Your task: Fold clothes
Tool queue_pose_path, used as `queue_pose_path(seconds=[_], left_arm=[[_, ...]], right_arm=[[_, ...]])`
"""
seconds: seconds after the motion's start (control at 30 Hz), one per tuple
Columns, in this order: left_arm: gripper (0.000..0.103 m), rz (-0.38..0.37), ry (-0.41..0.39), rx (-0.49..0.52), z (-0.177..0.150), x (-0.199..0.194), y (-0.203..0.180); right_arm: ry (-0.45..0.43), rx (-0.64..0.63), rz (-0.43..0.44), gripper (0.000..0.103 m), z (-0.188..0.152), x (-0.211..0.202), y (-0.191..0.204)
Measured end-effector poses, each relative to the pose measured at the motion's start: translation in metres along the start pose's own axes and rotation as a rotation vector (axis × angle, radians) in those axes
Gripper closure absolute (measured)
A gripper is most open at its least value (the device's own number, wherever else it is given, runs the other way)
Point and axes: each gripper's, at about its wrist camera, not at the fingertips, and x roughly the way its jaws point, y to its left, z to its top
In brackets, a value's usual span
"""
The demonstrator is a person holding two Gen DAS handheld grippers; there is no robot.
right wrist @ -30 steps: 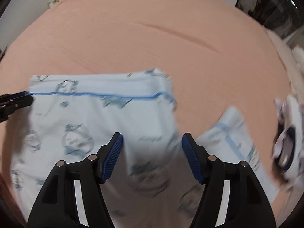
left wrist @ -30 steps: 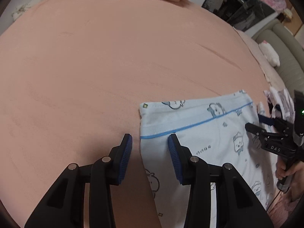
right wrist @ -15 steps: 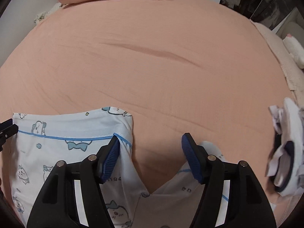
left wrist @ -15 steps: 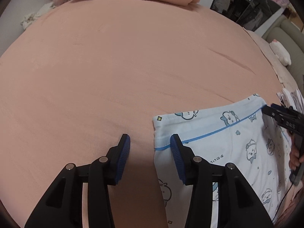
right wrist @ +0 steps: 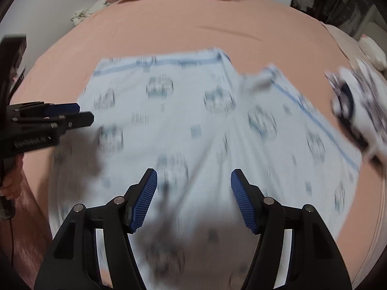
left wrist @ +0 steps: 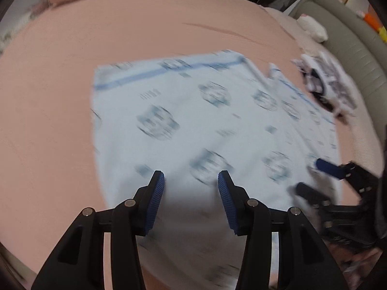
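The pale-blue printed garment is lying spread on the peach bed, blurred. The left gripper and right gripper are hovering at its 6 o'clock edge, jaws parted about halfway, gripping nothing.

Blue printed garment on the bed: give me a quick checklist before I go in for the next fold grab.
1. Garment lying spread on the pink bed: ok.
2. Left gripper free of cloth: ok, jaws apart with nothing pinched.
3. Right gripper free of cloth: ok, jaws apart above the fabric.
4. Fabric smooth: not ok, creases fan out ahead of the right gripper.
5. Far hem with its blue stripe straight: cannot tell, both views are blurred.
6. Other clothes clear of the garment: cannot tell, the dark-and-white pile lies by its right edge.
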Motion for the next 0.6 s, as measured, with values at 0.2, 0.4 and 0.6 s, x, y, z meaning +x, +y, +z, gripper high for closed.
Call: queue_pose_path(seconds=[0.2,0.4,0.6], left_arm=[[0.052,0.167,0.06,0.265,-0.049,0.029,-0.067],[0.039,0.221,0.028,0.158,-0.074,0.01,-0.039],[0.039,0.221,-0.074,0.085,-0.081,-0.008,-0.037]], right_arm=[[0.031,0.098,-0.081,0.038,-0.063,-0.02,-0.038],[0.028,0.14,-0.148,0.032,-0.121,-0.038,-0.073],[-0.038,0.327,-0.088,0.031,-0.141,-0.063,-0.11]])
